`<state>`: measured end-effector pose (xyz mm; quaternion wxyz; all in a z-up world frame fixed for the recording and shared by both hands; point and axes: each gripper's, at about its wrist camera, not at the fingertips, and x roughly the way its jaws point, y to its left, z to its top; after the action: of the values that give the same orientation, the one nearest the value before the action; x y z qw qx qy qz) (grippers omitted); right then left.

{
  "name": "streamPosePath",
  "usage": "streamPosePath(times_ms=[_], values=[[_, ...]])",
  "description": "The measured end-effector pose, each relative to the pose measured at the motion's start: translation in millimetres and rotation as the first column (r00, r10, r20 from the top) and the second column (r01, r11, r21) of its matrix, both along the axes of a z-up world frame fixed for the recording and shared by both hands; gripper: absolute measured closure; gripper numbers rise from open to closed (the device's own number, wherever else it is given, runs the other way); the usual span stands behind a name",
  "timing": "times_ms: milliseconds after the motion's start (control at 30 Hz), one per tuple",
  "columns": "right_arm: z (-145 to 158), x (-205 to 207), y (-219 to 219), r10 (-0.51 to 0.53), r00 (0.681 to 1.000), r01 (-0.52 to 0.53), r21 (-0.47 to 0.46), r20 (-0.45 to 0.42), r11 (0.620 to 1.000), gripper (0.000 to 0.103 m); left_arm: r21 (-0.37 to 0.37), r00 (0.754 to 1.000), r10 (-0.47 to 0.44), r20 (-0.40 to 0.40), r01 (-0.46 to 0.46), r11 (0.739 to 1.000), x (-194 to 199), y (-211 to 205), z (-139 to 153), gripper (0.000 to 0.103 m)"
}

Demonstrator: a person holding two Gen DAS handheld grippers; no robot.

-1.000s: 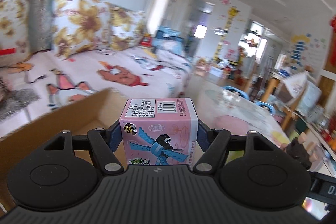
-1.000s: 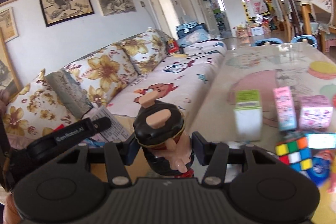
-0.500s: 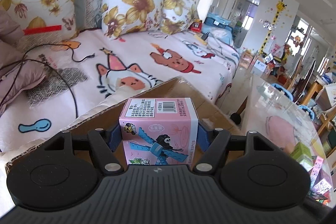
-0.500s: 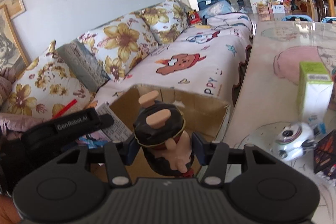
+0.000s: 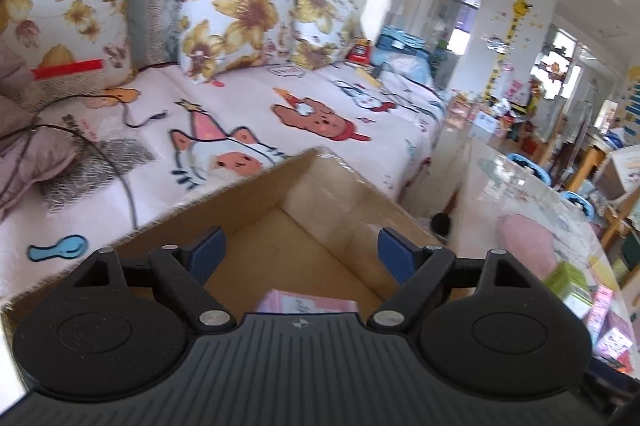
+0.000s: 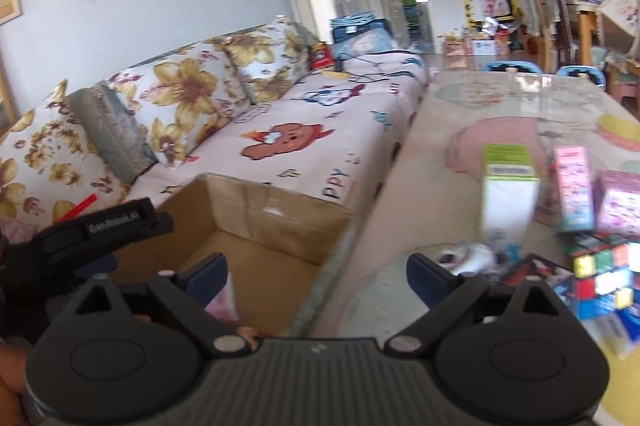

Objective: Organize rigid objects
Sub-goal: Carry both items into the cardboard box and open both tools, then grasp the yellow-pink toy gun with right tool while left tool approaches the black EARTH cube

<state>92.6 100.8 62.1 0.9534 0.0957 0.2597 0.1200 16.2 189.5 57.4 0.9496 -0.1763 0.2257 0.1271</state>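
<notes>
Both your wrist cams look down close over the cardboard box (image 5: 320,226) (image 6: 256,226); sofa (image 5: 280,106) (image 6: 320,130) shared behind.

Cardboard box (image 6: 256,226) between sofa (image 6: 320,130) and table (image 6: 440,194); small box (image 5: 306,304) inside.

pink box (image 5: 306,304): mostly hidden behind left tool body | green-topped carton (image 6: 508,186): motion-blurred | white toy (image 6: 470,258): blurred

- We see the cardboard box (image 5: 320,226) open-topped beside the table edge.
- Inside the cardboard box lies a pink box (image 5: 306,304), top face up.
- Right of the cardboard box, on the table, stand a green-topped carton (image 6: 508,186), a pink carton (image 6: 574,194) and a Rubik's cube (image 6: 602,274).
</notes>
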Motion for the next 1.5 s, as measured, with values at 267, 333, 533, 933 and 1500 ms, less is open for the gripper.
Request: streamPosePath(times_ms=[267,333,533,933,1500], values=[[-7.7,-28.2,-23.0,-0.112,0.994,0.111,-0.106,-0.004,0.988,0.001,-0.003,0.992,-0.122,0.024,0.122,0.993,8.8,-8.7,-3.8,0.0],[-10.3,-33.6,-29.7,-0.122,0.993,0.12,-0.087,-0.011,0.989,0.001,0.018,0.989,-0.141,0.034,0.141,0.99,10.3,-12.1,-4.1,0.0],[-15.0,-55.2,-40.7,-0.138,0.988,0.148,-0.161,0.068,0.976,0.003,0.086,0.979,-0.172,0.109,0.163,0.983,8.7,-18.9,-5.4,0.0],[-43.6,-61.4,-78.6,-0.156,0.984,0.168,-0.165,0.087,0.972,0.002,0.143,0.942,-0.29,0.169,0.268,0.953,15.7,-32.7,-5.9,0.0],[-48.3,-71.7,-201.5,-0.482,0.875,0.484,0.136,-0.05,0.865,0.005,0.208,0.859,-0.506,0.082,0.481,0.851,28.4,-57.9,-14.1,0.0]])
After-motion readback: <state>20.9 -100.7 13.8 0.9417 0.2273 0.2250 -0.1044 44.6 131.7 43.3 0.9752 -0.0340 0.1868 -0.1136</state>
